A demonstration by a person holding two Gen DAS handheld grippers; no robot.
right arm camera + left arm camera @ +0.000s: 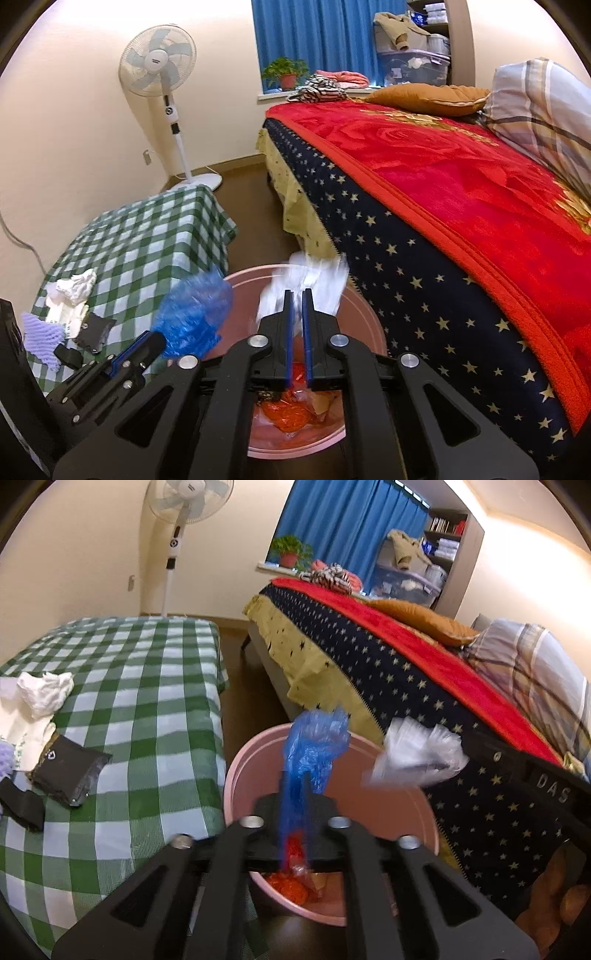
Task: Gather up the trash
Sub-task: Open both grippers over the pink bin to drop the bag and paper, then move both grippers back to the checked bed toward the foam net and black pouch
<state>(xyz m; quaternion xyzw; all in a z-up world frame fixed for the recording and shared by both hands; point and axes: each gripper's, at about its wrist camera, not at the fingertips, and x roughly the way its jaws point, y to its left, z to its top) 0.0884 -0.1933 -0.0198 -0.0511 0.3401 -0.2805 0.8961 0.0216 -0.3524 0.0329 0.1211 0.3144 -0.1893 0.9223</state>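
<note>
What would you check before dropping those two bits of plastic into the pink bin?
1. Blue plastic bag over the pink bin: ok.
2. White plastic wrapper over the bin: ok, seen from the right wrist camera.
3. Left gripper clear to let go: cannot tell, the bag hides the gap between its fingers.
4. Right gripper has let go: not ok, the wrapper sits in a narrow gap.
5. Room in the bin: ok, orange trash lies only at the bottom.
6. Crumpled white paper on the checked cloth collected: not ok.
</note>
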